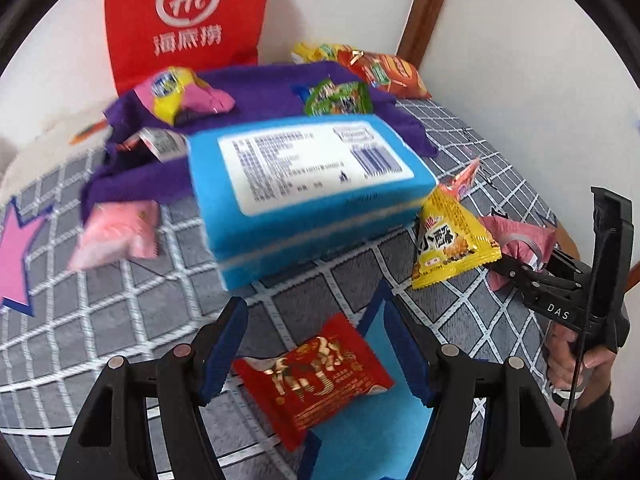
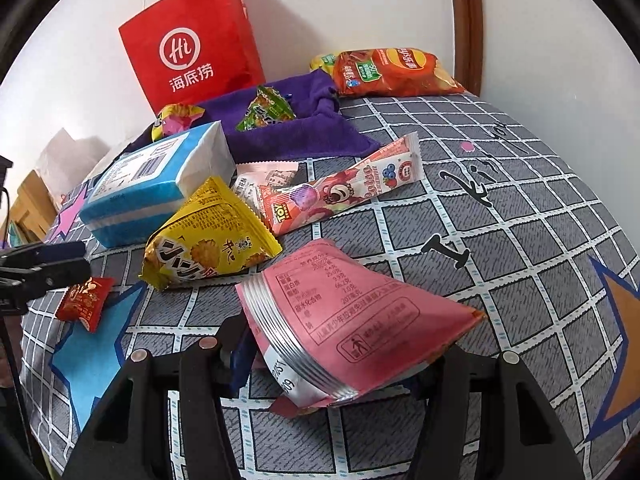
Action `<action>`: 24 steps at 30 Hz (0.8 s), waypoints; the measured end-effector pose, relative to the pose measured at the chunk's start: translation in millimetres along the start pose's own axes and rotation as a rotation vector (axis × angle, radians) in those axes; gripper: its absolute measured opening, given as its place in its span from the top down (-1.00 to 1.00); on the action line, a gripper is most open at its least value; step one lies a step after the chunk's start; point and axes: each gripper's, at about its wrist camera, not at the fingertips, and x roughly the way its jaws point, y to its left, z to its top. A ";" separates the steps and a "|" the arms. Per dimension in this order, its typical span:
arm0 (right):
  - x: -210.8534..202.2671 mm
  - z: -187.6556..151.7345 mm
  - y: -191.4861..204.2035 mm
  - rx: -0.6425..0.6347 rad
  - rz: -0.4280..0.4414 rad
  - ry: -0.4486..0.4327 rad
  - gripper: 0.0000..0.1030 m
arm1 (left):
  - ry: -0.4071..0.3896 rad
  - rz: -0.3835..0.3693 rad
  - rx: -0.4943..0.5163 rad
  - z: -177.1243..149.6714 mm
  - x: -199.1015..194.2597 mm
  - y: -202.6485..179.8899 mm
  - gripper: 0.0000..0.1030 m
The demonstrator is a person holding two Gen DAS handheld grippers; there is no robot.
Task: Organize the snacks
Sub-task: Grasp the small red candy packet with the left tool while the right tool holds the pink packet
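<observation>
Left wrist: left gripper (image 1: 316, 360) spread astride red snack pkt (image 1: 314, 382); right gripper (image 2: 340, 364) pinching pink pouch (image 2: 348, 320).

Grey checked bedspread (image 2: 460, 208) (star prints), blue tissue pack (image 1: 304, 188), yellow snack packet (image 2: 208, 236), red sachet (image 1: 312, 376)

— Where do we look from on the left?

— From the left gripper (image 1: 316, 360), tilted down, close over the small red packet (image 1: 310, 376) on the bed (image 1: 120, 320).

— And on the right?

— From the right gripper (image 2: 340, 364), tilted down, nearly against the pink pouch (image 2: 344, 320). We share the blue tissue pack (image 2: 152, 188), yellow triangular bag (image 2: 208, 236) and red paper bag (image 2: 192, 40).
</observation>
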 end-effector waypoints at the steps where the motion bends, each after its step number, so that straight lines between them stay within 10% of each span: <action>1: 0.4 0.1 -0.4 -0.002 0.001 0.000 -0.15 | 0.011 -0.008 -0.002 -0.7 3.6 0.2 -0.32; 18: -0.6 -1.5 -2.4 0.004 0.025 -0.008 -0.20 | 0.024 0.047 0.114 -35.2 5.3 -23.8 -0.28; 24: -1.8 -3.1 -1.7 -0.004 0.042 -0.006 -0.23 | -0.015 0.118 0.131 -43.1 -0.9 -24.0 0.20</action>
